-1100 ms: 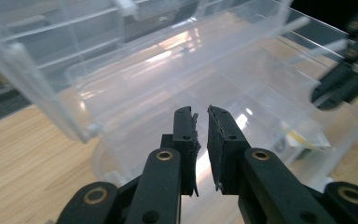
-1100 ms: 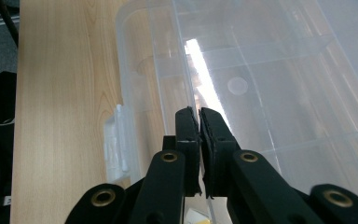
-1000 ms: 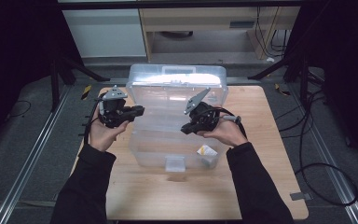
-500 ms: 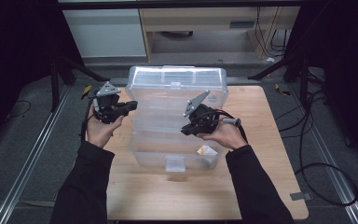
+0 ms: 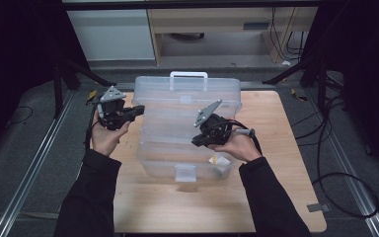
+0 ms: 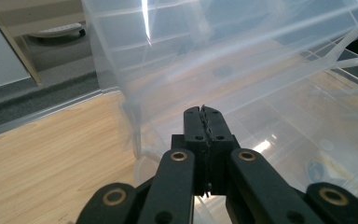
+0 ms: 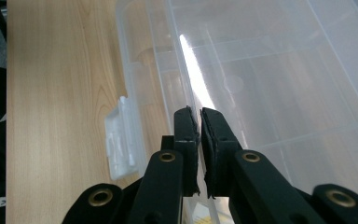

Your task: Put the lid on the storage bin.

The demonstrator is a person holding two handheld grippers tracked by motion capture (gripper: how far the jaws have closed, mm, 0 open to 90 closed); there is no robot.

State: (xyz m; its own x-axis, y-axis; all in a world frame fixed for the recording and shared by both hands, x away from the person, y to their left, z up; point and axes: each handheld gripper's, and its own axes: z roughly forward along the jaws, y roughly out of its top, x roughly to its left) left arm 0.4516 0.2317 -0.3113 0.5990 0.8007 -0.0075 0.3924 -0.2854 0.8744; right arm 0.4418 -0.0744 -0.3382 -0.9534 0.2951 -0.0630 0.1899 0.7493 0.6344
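Our right tongs (image 7: 199, 122) pinch the raised lid (image 7: 279, 60) of the clear plastic compartment box (image 5: 187, 148); our left tongs (image 6: 205, 122) sit pressed together, empty.

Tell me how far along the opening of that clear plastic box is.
The latch at the front hangs free, so unlatching looks done. In hand: the right gripper is pinched on the front edge of the lid, which is raised partway. The left gripper is shut beside the box, holding nothing. Left: swinging the lid fully open.
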